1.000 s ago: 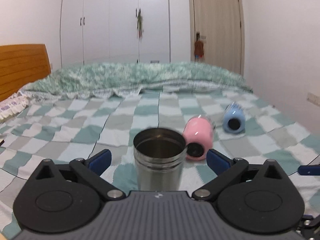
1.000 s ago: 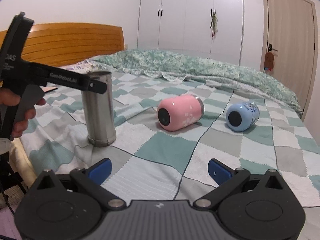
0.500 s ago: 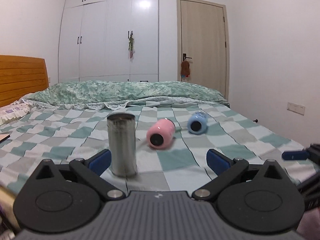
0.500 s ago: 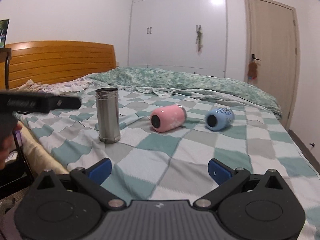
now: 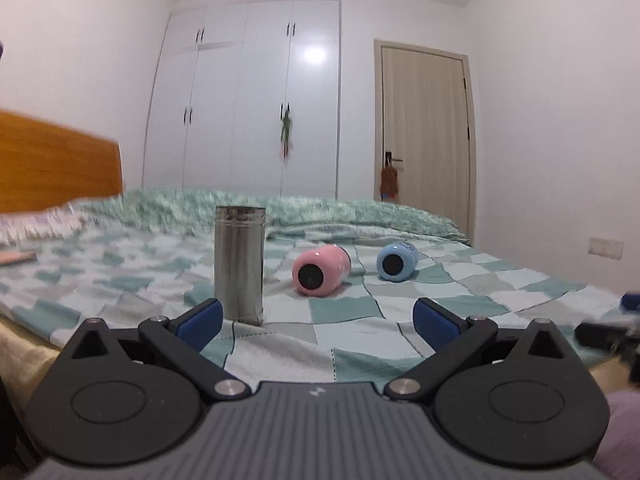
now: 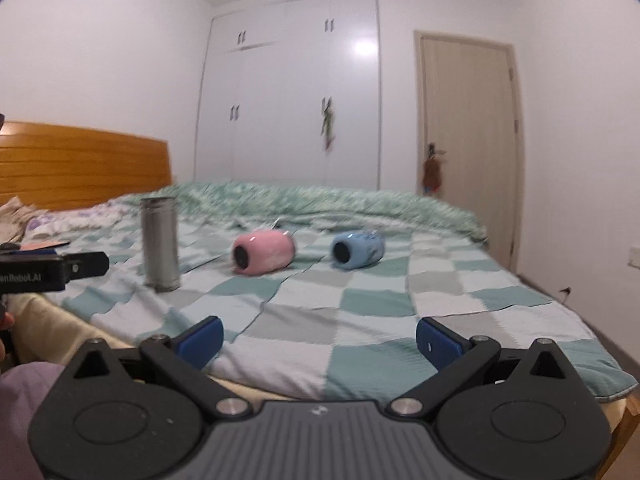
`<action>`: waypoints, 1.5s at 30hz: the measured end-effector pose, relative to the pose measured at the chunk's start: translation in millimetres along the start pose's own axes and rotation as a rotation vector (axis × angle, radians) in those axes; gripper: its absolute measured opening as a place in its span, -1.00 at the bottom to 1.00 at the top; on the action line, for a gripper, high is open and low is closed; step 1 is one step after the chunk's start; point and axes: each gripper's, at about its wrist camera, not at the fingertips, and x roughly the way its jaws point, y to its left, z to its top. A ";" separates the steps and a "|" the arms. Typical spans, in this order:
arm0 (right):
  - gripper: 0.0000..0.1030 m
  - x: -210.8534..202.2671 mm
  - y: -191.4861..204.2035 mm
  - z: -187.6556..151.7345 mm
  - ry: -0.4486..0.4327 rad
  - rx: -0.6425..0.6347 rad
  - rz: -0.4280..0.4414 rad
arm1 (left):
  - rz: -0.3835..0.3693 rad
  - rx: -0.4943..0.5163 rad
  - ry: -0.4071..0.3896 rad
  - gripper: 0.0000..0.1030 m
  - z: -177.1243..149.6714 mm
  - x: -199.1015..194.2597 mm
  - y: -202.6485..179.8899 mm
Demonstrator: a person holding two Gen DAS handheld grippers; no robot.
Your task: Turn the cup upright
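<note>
A steel cup stands upright on the checked bedspread; it also shows in the right wrist view. A pink cup and a blue cup lie on their sides to its right, dark ends towards me. My left gripper is open and empty, pulled back from the steel cup near the bed's edge. My right gripper is open and empty, off the bed's near edge.
The left gripper's body shows at the left of the right wrist view. A wooden headboard stands at the left, a crumpled green quilt at the back, white wardrobes and a door behind.
Both grippers have drawn back from the bed and dropped lower. The steel cup stays upright where it stood. The pink and blue cups have not moved.
</note>
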 end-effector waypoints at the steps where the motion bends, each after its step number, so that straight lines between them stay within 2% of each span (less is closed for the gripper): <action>1: 0.99 0.3 -1.5 -1.3 -0.011 0.003 -0.004 | 0.012 0.014 0.004 1.00 -1.6 0.4 -3.1; 9: 0.99 -3.3 -3.3 -5.3 -0.039 0.010 -0.029 | 0.009 0.017 -0.050 1.00 -2.5 -9.6 -6.3; 45: 0.99 -2.9 1.7 -6.3 -0.054 0.002 -0.027 | -0.012 0.013 -0.063 1.00 -3.9 -15.4 -2.7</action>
